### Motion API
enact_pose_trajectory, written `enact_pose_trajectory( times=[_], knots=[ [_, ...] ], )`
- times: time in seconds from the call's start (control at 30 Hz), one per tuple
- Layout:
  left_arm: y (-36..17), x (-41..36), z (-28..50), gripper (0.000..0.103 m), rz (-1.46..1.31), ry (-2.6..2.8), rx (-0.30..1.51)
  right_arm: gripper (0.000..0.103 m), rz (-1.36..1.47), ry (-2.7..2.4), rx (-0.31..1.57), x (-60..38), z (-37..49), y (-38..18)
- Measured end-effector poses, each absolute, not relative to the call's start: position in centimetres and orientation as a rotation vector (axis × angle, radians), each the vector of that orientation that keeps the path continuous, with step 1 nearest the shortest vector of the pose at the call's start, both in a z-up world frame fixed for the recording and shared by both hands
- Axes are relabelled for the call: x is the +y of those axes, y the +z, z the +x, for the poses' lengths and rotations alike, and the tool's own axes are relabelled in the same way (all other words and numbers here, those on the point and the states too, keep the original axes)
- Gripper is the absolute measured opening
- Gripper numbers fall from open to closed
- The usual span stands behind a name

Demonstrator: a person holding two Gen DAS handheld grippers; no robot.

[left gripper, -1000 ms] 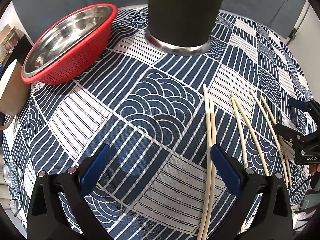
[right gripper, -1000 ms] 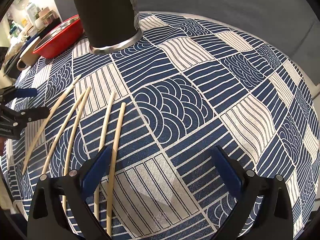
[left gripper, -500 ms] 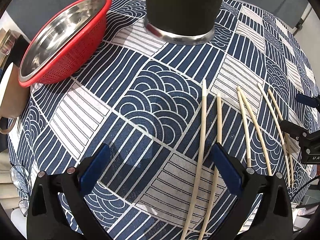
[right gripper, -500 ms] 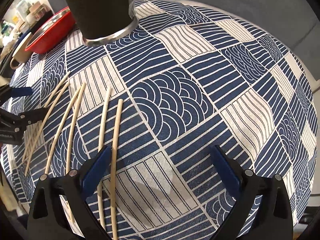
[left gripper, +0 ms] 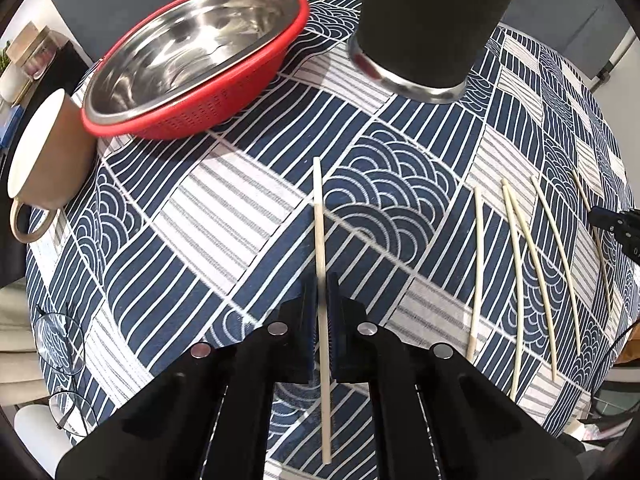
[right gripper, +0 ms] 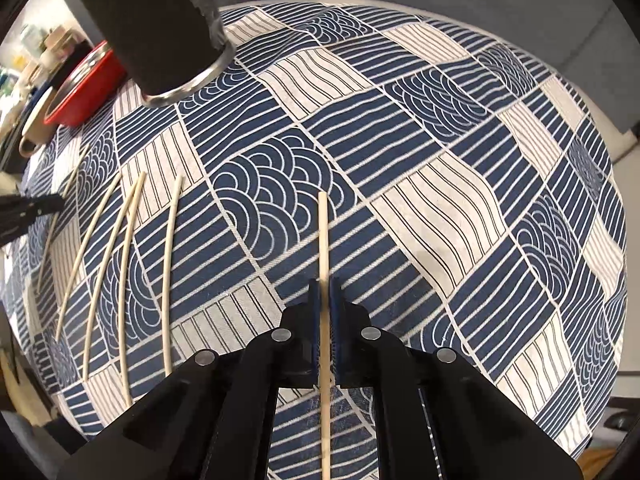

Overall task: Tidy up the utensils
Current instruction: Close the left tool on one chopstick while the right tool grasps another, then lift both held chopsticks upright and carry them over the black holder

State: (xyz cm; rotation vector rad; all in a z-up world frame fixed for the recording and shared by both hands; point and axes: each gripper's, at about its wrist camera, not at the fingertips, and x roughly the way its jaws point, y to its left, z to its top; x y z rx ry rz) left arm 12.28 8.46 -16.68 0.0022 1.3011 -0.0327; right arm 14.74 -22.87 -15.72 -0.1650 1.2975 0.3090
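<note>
Left wrist view: left gripper (left gripper: 321,312) fingers now clamped on a chopstick (left gripper: 319,216), wide open a second ago; right gripper (right gripper: 325,316) likewise pinching another chopstick (right gripper: 323,236), both ready for the black holder (left gripper: 432,20) across the desk (left gripper: 240,208)

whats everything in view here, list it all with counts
chopsticks: 6, pale wood; four loose on the cloth between the grippers, one held by the left, one held by the right
tall cup: 1, black with steel base rim, far middle
colander: 1, red, far left
bowl: 1, steel, inside the colander
mug: 1, tan, left of the colander
eyeglasses: 1, thin dark frame, near left edge
tablecloth: 1, navy and white patchwork
left gripper: black, blue fingers, shut on a chopstick
right gripper: same, shut on a chopstick
</note>
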Motion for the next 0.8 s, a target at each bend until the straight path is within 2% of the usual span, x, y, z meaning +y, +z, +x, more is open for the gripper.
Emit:
enact_pose_trajectory(
  times=[0.4, 0.8],
  knots=[
    [-14.0, 11.6, 10.3, 0.005, -0.073, -0.003, 1.284, 0.004, -0.069, 0.311, 1.298, -25.1, 15.5, -14.2],
    [-7.1, 12.4, 13.1, 0.005, -0.163, 0.014, 1.148, 0.005, 0.052, 0.371, 1.078, -24.7, 18.4, -5.5]
  ],
)
